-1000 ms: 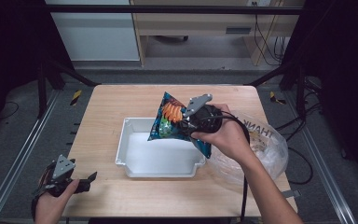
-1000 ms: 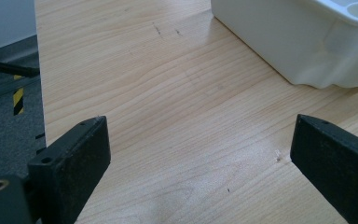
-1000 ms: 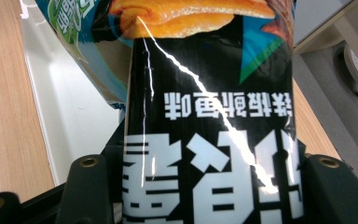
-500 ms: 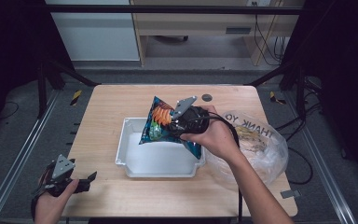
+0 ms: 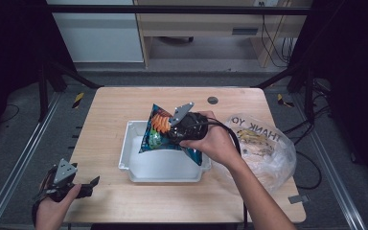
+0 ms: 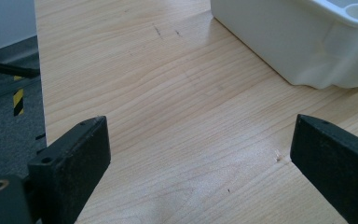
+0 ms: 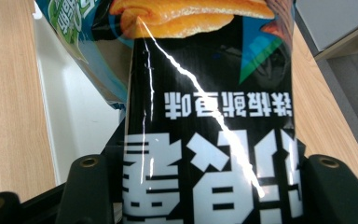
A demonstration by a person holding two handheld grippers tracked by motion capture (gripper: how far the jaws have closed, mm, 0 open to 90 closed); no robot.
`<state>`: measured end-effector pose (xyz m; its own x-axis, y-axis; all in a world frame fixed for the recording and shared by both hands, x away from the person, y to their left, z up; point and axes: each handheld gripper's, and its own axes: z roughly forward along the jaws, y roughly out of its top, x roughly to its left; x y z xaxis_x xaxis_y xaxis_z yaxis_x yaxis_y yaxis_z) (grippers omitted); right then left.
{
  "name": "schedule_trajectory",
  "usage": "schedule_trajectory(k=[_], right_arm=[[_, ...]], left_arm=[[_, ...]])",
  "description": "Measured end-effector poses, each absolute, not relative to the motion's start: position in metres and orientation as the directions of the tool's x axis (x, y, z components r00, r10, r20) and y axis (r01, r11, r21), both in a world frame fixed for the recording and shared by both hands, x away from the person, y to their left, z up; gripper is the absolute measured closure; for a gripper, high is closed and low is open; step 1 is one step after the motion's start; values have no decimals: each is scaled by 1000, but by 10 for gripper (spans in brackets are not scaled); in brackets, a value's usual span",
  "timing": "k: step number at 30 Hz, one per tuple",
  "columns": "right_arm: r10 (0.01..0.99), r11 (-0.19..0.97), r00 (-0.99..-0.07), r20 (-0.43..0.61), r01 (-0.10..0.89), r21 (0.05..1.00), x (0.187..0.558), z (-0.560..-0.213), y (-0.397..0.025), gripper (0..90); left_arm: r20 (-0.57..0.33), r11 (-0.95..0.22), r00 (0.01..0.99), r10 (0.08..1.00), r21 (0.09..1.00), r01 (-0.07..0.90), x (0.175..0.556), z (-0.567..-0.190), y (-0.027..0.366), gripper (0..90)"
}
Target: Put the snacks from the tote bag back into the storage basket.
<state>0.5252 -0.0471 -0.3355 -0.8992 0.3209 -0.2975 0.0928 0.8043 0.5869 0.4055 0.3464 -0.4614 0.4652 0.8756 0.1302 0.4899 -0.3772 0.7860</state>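
Note:
A black and blue snack bag with orange chips printed on it hangs over the white bin in the middle of the table. My right gripper is shut on the bag, above the bin. In the right gripper view the bag fills the space between the two black jaws, its print upside down, with the bin's white floor behind it. My left gripper is open near the table's front left corner. Bare wood lies between its wide-set jaws, and the bin's corner stands beyond them.
A clear plastic shopping bag with more packets inside lies on the table's right side, beside the bin. A small dark round hole marks the table's far side. Black frame posts flank the table.
My right gripper has carried the snack bag leftward and lower, from the bin's right side to over its middle. The left gripper has stayed put.

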Motion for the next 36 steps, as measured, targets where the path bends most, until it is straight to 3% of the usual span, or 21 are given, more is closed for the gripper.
schedule_trajectory(k=[36], right_arm=[[233,827,-934,-269,45,560,528,-370,-12,420]], left_arm=[[134,-381,466,874,784,489,405,-462,345,44]])
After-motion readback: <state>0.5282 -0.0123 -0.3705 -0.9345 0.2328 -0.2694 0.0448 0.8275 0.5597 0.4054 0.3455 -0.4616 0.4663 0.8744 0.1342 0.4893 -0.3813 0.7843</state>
